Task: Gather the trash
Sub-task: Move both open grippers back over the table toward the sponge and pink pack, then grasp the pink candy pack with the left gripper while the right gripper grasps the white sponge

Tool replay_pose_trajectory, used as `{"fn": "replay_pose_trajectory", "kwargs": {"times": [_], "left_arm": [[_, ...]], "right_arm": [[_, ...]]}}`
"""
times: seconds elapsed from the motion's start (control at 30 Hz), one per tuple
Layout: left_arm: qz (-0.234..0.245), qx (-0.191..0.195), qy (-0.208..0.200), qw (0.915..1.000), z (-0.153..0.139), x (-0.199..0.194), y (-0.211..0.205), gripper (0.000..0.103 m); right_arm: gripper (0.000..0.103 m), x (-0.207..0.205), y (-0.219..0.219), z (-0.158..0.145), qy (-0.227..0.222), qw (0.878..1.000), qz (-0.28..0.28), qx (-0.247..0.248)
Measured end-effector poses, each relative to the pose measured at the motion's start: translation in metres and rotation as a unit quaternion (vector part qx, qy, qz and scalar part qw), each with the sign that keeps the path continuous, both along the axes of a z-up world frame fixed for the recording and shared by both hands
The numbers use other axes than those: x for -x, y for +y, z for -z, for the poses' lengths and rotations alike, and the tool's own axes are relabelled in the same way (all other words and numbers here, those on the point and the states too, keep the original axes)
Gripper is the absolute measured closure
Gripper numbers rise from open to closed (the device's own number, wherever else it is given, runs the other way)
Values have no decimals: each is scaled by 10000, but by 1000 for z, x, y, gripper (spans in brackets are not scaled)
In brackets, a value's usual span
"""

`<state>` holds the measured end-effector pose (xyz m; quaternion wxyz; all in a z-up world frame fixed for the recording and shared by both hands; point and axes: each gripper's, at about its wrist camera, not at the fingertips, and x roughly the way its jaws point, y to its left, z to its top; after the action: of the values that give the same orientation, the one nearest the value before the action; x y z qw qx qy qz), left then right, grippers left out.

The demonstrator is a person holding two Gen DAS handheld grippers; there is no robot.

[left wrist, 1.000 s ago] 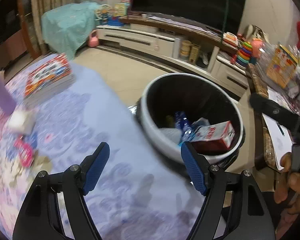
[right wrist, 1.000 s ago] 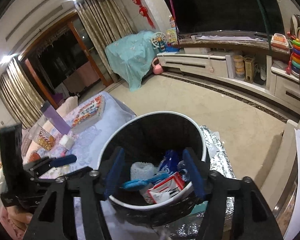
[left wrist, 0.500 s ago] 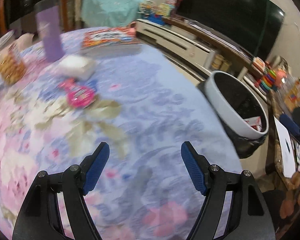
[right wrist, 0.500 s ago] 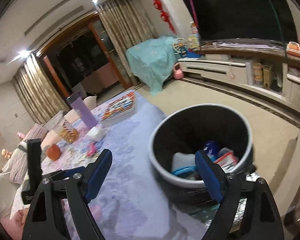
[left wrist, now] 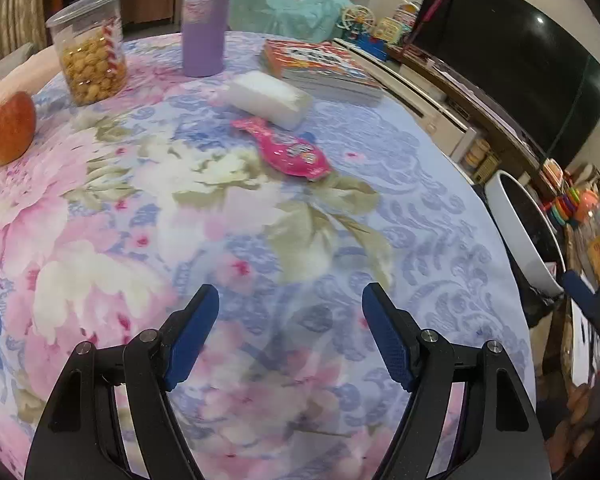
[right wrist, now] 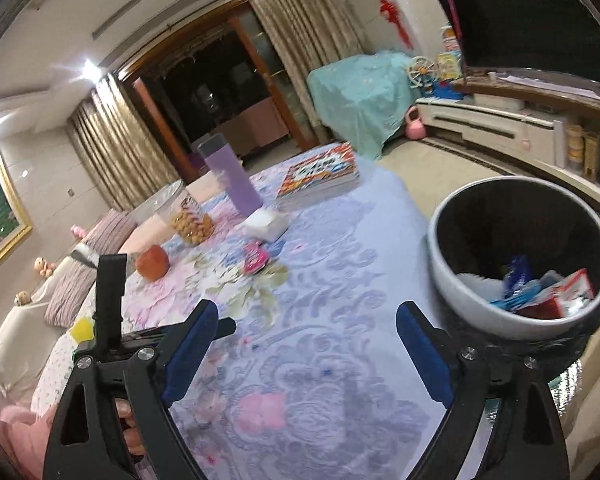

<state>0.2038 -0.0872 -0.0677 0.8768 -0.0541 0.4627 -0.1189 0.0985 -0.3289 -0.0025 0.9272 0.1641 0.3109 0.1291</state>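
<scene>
The pink snack wrapper point(left wrist: 286, 151) lies flat on the floral-clothed desk point(left wrist: 420, 200), just in front of the white tissue pack point(left wrist: 266, 98). It looks light, crinkly and slippery; pinch a raised edge. Left gripper point(left wrist: 290, 322) fingers spread, empty; right gripper point(right wrist: 302, 344) fingers opening, nothing between.

Warm indoor light, ceiling spot glare, fisheye-bent edges, slight motion blur
</scene>
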Motion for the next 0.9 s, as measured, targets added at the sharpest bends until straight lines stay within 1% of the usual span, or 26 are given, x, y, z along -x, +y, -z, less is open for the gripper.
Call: {"fn": "replay_pose_trajectory", "kwargs": {"times": [0.1,0.2,0.33,0.4,0.47,0.57,0.63,0.67,0.7,0.73,0.8,0.9], "left_arm": [[-107,37,31,9999,-1,-8,6,27],[-184,48,53,9998,-1,-24,6,27],[-220,108,87,9997,-3,-46,1,27],[-240,103,47,9996,-4,-61,-7,26],[-248,-5,-2,9997,-3,-74,-16,26],[-197,-110,50,9997,4,-94,-29,25],[-229,-398,39,9989,11,-105,-35,26],[-211,-473,8,9987,13,-107,-35,34],[-181,-496,-38,9986,15,-109,-33,51],[-178,-520,-85,9985,16,-109,-28,57],[-113,-325,-103,9994,15,-107,-15,59],[-142,-334,-154,9992,12,-96,8,59]], "right_arm": [[11,-5,12,4,-3,9997,-13,252],[11,-13,20,7,-56,9980,100,622],[11,-29,25,13,-18,9968,92,790],[11,-33,26,15,7,9970,73,769],[11,-37,24,18,25,9976,69,690],[11,-42,21,21,78,9979,86,632],[11,-44,19,22,109,9980,80,614],[11,-46,18,23,137,9980,65,612],[11,-47,18,23,155,9979,46,620],[11,-49,19,22,163,9979,36,631],[11,-52,19,21,149,9978,6,646],[11,-62,27,22,155,9977,-99,651]]}}
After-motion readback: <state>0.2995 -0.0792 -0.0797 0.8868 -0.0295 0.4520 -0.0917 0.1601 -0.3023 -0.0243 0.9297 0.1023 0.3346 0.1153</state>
